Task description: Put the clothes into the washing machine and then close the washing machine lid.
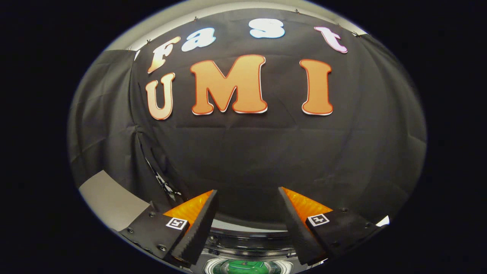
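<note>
The camera rides on the tool (248, 192), facing the booth's black cloth wall (247, 152) fairly near, with the washing machine (247, 243) at six o'clock.

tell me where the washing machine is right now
In the gripper view the washing machine sits low between the open gripper fingers, just below their tips, in front of the black cloth wall.

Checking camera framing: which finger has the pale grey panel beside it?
The left finger of the open hand-held gripper: the grey panel lies just outside it. The right finger has black cloth beside it. The washing machine shows between them.
</note>
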A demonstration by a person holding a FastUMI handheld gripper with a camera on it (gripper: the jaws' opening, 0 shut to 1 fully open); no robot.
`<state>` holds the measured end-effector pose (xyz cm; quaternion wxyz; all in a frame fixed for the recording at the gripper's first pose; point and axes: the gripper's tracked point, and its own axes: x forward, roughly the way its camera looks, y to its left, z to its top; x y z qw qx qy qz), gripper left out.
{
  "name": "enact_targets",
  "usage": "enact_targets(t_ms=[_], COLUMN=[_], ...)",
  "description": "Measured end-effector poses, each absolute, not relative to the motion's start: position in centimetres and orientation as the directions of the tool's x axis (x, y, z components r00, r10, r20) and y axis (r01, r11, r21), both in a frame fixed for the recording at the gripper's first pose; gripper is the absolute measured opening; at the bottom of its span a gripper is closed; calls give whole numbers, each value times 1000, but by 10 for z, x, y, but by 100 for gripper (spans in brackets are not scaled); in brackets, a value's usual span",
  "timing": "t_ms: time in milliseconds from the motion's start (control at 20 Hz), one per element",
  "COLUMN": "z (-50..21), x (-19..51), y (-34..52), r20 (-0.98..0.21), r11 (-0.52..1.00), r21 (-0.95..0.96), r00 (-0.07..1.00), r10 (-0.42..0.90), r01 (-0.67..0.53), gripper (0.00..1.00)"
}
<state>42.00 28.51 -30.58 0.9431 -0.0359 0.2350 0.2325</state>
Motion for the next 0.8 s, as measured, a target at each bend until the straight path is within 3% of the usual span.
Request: enact_targets(t_ms=[250,800], z=[-361,-366], x=[437,437], y=[289,282], r20=[-572,-561], r11=[914,914], r21=[95,30], r00=[729,750], r10=[375,350], r01=[-395,-404], gripper=[99,100])
